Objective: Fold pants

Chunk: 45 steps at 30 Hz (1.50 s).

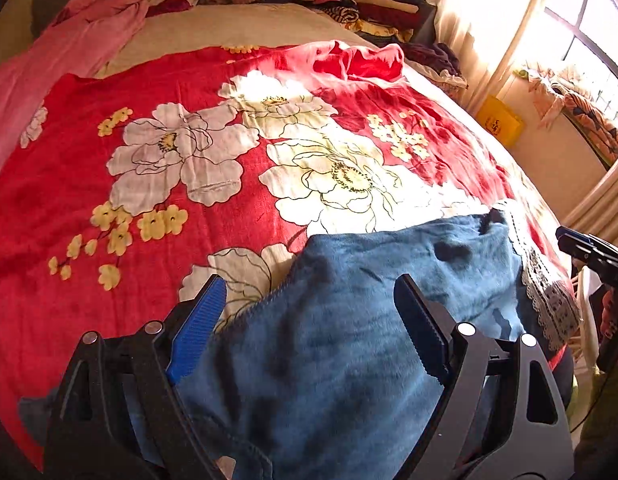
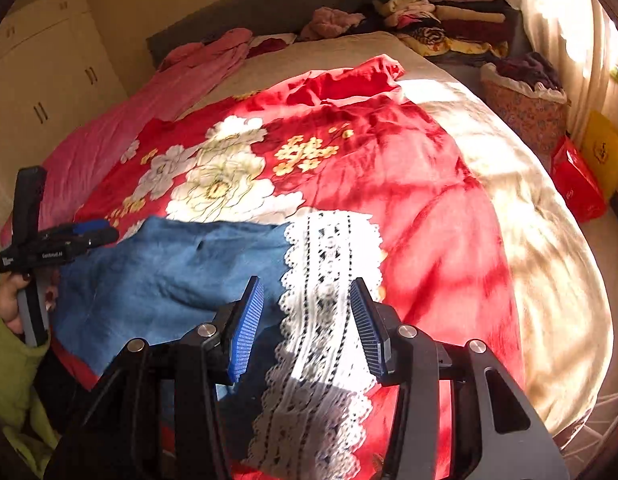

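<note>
At the far left, in my right wrist view, I see my own left hand [image 2: 11, 304] in its yellow-green sleeve [image 2: 13, 364], carrying my left gripper [image 2: 97, 232] over the left end of the pants [image 2: 169, 276]. In the left wrist view that same left gripper [image 1: 309, 304] stands spread wide, its blue pad [image 1: 197, 328] on one side and the dark finger on the other, with blue cloth lying between and beneath them; neither pad presses the fabric, so I hold nothing there.

The pants are a soft blue heap on the near edge of the red floral blanket [image 2: 409, 184], close under both tools. They run crosswise in front of me, left to right, with the white lace band [image 2: 329, 288] at their right end, draping down toward me.

Moving right, my right gripper [image 2: 309, 312] hovers with its jaws partway apart, straddling that lace band. Its pads do not seem to touch it, so I judge nothing is pinched here either.

What the coming move turns on, as I read it: the long axis lies across me, so each tool is nearest its own end, left over the plain blue, right over the lace. The pants look rumpled, not yet folded, so a grab at both ends seems next
</note>
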Available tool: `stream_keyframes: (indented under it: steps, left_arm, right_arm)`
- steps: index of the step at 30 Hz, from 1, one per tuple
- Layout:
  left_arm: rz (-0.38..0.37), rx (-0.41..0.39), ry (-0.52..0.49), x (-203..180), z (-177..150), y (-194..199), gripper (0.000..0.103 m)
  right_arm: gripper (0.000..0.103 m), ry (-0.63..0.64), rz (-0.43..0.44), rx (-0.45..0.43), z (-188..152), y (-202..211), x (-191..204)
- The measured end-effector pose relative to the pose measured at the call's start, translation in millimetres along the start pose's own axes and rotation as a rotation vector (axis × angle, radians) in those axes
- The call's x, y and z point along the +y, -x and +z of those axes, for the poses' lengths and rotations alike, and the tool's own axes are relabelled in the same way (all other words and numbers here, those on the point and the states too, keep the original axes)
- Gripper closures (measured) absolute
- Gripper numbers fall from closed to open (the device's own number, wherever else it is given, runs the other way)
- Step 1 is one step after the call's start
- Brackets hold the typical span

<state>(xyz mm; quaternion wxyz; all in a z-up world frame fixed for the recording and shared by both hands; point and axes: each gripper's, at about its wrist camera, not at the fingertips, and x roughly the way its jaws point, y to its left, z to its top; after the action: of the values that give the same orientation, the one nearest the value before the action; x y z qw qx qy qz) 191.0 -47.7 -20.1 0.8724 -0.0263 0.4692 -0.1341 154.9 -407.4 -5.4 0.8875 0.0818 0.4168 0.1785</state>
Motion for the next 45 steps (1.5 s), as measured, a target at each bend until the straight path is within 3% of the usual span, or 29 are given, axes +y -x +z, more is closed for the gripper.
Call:
stream_keyframes:
  steps: [4, 9, 11, 12, 13, 14, 15, 17, 19, 22, 25, 26, 27, 30, 32, 33, 35, 41, 45]
  left_arm:
    - [-0.005, 0.037, 0.022, 3, 9, -31, 0.024]
    - [-0.065, 0.069, 0.038, -5, 11, -48, 0.025]
    - [-0.066, 0.074, 0.035, -8, 10, -52, 0.046]
    - [-0.073, 0.073, 0.040, -8, 10, -53, 0.071]
    - [-0.095, 0.070, 0.052, -7, 10, -53, 0.086]
    - [-0.118, 0.064, 0.064, -6, 11, -50, 0.098]
    - [-0.130, 0.051, 0.070, -6, 12, -46, 0.101]
    - [-0.142, -0.007, 0.079, -5, 13, -31, 0.102]
    - [-0.155, -0.071, 0.091, -1, 14, -17, 0.102]
    - [-0.122, -0.032, 0.083, 0, 11, -30, 0.102]
    - [-0.104, 0.019, 0.066, -4, 2, -48, 0.100]
    - [-0.102, 0.021, 0.059, -4, 0, -49, 0.099]
    - [-0.100, 0.019, 0.059, -4, 0, -49, 0.094]
    - [-0.104, 0.021, 0.066, -4, 0, -48, 0.073]
    - [-0.091, 0.023, 0.059, -6, -1, -48, 0.073]
    - [-0.081, 0.022, 0.055, -7, -1, -48, 0.073]
    - [-0.063, 0.023, 0.040, -11, -2, -49, 0.097]
    - [0.001, -0.063, 0.005, -21, 12, -30, 0.101]
    - [0.055, -0.063, -0.011, -24, 17, -41, 0.101]
  right_arm:
    - [0.059, -0.084, 0.061, 0.016, 23, -25, -22]
    - [0.059, -0.100, 0.033, 0.086, 27, -59, -31]
    - [0.059, -0.107, 0.036, 0.108, 24, -70, -32]
    - [0.059, -0.110, 0.037, 0.115, 22, -74, -33]
    - [0.058, -0.112, 0.046, 0.121, 19, -76, -33]
    - [0.058, -0.111, 0.058, 0.123, 17, -78, -33]
    - [0.065, -0.102, 0.068, 0.115, 16, -77, -33]
    - [0.078, -0.082, 0.074, 0.075, 13, -68, -33]
    - [0.082, -0.104, 0.092, 0.020, 12, -56, -37]
    - [0.082, -0.098, 0.056, 0.032, 10, -59, -37]
    - [0.071, -0.080, 0.037, 0.084, 9, -69, -35]
    - [0.056, -0.074, 0.029, 0.089, 10, -70, -34]
    - [0.050, -0.063, 0.028, 0.095, 11, -71, -32]
    - [0.049, -0.040, 0.022, 0.116, 16, -79, -29]
    - [0.050, -0.044, 0.031, 0.145, 17, -90, -30]
    - [0.059, -0.032, 0.044, 0.157, 16, -94, -27]
    - [0.084, 0.008, 0.095, 0.166, 15, -95, -18]
    - [0.086, 0.109, -0.006, 0.023, 36, -59, 2]
    - [0.086, 0.173, -0.072, 0.053, 44, -76, 5]
